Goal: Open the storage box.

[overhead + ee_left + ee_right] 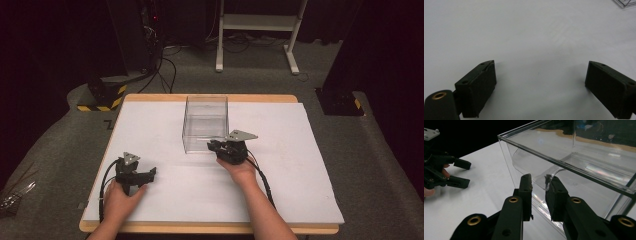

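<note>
High view: clear box point(205, 123) seemingly empty; right claw point(212, 145) nearly together, left claw point(151, 172) apart.

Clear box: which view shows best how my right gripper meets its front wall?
The right gripper view: the right gripper stands at a curved cutout in the clear box wall. The high view gives the whole box from afar; the left gripper view catches a corner.
</note>
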A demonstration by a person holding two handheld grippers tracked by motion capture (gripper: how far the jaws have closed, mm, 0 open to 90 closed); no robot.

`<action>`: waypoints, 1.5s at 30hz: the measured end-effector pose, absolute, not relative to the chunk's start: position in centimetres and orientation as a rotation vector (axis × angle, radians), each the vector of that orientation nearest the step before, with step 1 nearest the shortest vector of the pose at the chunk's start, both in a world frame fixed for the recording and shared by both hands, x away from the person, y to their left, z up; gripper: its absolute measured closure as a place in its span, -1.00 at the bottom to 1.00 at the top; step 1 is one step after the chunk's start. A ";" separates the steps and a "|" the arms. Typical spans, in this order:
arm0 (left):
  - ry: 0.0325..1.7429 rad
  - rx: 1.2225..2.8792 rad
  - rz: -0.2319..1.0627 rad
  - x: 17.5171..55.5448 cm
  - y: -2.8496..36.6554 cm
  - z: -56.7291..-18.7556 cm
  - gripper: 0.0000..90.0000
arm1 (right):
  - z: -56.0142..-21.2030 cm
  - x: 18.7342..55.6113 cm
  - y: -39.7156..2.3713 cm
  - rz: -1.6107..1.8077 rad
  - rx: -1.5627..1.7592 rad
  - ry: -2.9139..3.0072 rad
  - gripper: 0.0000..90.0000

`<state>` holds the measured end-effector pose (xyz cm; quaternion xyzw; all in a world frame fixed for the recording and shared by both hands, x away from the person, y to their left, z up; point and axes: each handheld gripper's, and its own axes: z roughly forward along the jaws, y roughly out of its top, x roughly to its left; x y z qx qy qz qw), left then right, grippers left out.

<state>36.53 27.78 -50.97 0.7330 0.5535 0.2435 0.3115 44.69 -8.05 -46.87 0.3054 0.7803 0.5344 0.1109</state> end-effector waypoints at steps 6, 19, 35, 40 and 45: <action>1.461 1.934 0.643 36.5 27.8 -51.0 -0.77 | -46.8 44.5 -8.2 1.575 0.886 2.297 0.71; 1.461 1.935 0.643 36.5 27.8 -51.0 -0.77 | -47.0 43.2 -8.4 1.600 0.848 2.309 0.77; 1.461 1.935 0.642 36.5 27.8 -51.0 -0.77 | -47.1 41.6 -9.0 1.605 0.815 2.329 0.78; 1.462 1.932 0.643 36.5 27.8 -51.0 -0.77 | -47.1 41.0 -9.1 1.607 0.805 2.340 0.79; 1.461 1.934 0.643 36.5 27.8 -51.0 -0.77 | -47.1 40.4 -9.2 1.612 0.791 2.349 0.79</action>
